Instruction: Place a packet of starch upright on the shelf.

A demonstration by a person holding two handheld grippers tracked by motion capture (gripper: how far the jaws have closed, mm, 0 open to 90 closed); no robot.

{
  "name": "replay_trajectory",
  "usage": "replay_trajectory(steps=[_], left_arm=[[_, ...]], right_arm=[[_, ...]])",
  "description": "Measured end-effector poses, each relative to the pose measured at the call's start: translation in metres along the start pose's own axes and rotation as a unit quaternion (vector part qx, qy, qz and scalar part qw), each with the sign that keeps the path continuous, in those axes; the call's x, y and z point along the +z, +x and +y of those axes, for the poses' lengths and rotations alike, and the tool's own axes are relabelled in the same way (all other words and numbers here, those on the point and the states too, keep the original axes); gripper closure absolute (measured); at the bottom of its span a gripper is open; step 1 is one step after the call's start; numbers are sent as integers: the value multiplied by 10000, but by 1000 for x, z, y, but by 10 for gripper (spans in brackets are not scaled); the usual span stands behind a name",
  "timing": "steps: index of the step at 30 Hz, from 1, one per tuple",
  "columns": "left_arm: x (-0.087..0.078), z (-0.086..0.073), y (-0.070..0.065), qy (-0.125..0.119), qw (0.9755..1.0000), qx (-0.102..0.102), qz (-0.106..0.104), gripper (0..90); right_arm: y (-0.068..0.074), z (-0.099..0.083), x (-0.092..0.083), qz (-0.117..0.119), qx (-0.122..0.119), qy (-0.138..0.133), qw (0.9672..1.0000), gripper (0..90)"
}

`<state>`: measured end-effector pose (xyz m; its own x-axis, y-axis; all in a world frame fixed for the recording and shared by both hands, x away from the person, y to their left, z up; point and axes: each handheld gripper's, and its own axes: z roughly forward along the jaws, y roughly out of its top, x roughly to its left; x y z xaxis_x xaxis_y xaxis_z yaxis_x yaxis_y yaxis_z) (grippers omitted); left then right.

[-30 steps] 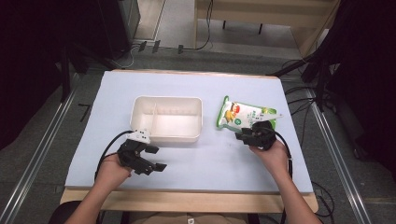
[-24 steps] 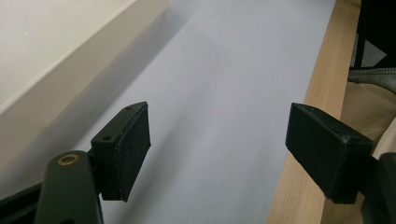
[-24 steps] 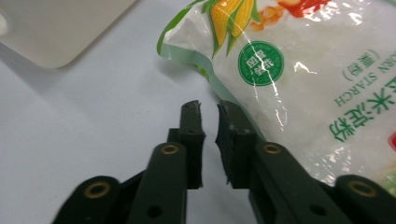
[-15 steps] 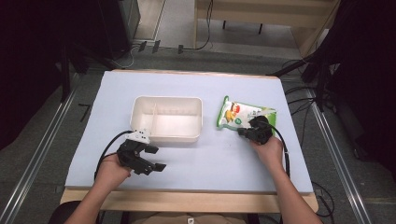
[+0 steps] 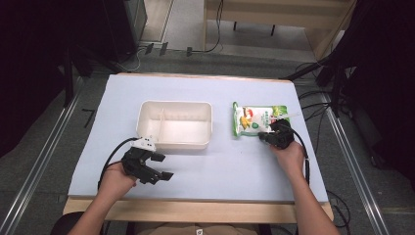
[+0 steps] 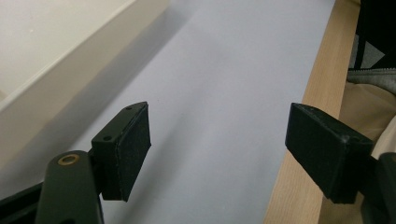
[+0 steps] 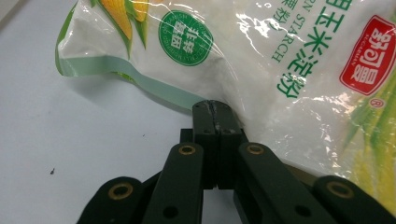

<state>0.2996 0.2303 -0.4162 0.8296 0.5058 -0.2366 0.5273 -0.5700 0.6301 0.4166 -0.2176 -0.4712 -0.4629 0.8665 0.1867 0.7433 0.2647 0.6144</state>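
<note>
on the pale lilac table mat [image 5: 205,93], the glossy white and green plastic bag of corn starch [image 5: 258,121] lies flat at about 3 o'clock of the cream rectangular plastic tray [image 5: 175,124], a strip of bare mat between them. the right gripper [image 5: 269,135] sits at the bag's near edge, around 5 o'clock of the bag. in the right gripper view its black jaws are pressed fully together, their tips right at the bag's pale green sealed seam [image 7: 163,91]; whether any film is pinched between them cannot be told, though the jaws have just been closing. the left gripper [image 5: 161,166] rests low on the mat at about 7 o'clock of the tray, well apart from the bag. its jaws stand wide apart with only mat between them, and the table's light wooden edge [image 6: 303,140] runs past the pad [image 6: 133,149] on the far side.
</note>
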Motion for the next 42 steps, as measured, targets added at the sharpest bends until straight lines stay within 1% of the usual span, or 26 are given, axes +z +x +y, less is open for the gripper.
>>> replay_trajectory(steps=[1,3,4,5,6,8,10,11,12,13,14,16,17,18,19,23,27,28,29,30,31,32,34,37,38,42], left_arm=[[0,0,0,-9,10000,-38,20,229],[-1,0,-1,-5,10000,-10,18,229],[-1,0,-3,3,10000,27,29,229],[-1,0,-3,3,10000,27,29,228],[0,0,-3,5,10000,44,14,228],[1,0,-3,29,10000,44,37,228],[1,-1,-1,51,10000,-14,53,229],[0,-1,0,38,10000,-29,63,229],[0,-1,0,38,10000,-29,63,229],[0,-1,0,-2,10000,-33,49,228],[0,-1,0,2,10000,-36,50,228],[0,-1,0,-33,10000,-33,24,229],[0,-1,0,-33,10000,-33,24,229],[1,-2,0,-28,10000,-23,15,229],[1,-2,0,-28,10000,-23,15,229],[1,-2,-2,-42,10000,4,-9,229],[-1,-3,-2,-31,10000,13,-26,229],[-1,-3,-2,-23,10000,6,-25,228],[-1,-3,-2,-23,10000,6,-25,229],[-1,-4,-2,-34,10000,3,-28,229],[-1,-4,-3,-53,10000,-17,-29,229],[-1,-4,-3,-47,10000,-20,-22,229],[-2,-5,-3,-53,10000,-3,-27,229],[-2,-5,-3,-44,10000,1,-8,229],[-2,-6,-3,-78,10000,-36,-15,229],[-4,-6,-3,-71,9999,-61,59,228]], right_arm=[[3,4,-1,54,65,226,9997,900],[5,7,-3,100,79,235,9996,900],[11,12,-8,118,-48,65,9999,900],[11,12,-8,118,-48,65,9999,900],[18,22,-15,108,-118,-81,9998,900],[20,28,-17,95,-132,-142,9998,900],[18,52,-21,162,-55,-259,9995,900],[17,61,-20,153,-61,-220,9996,900],[17,61,-20,153,-61,-220,9996,900],[15,79,-16,106,-78,-235,9996,900],[15,79,-16,106,-78,-235,9996,900],[11,100,-3,106,67,-232,9997,900],[11,100,-3,106,67,-232,9997,900],[9,110,10,107,153,-192,9996,900],[9,110,10,107,153,-192,9996,900],[6,124,36,-16,325,-100,9994,900],[-2,128,65,-132,585,189,9980,900],[-2,128,69,-113,627,157,9978,900],[-2,128,69,-113,627,157,9978,900],[1,129,78,-98,637,357,9973,900],[1,129,78,-98,637,357,9973,900],[5,129,85,-173,482,483,9975,900],[9,129,86,-234,398,566,9973,900],[11,128,85,-122,439,614,9971,900],[14,125,82,56,352,656,9972,900],[23,115,77,235,236,587,9977,900]])
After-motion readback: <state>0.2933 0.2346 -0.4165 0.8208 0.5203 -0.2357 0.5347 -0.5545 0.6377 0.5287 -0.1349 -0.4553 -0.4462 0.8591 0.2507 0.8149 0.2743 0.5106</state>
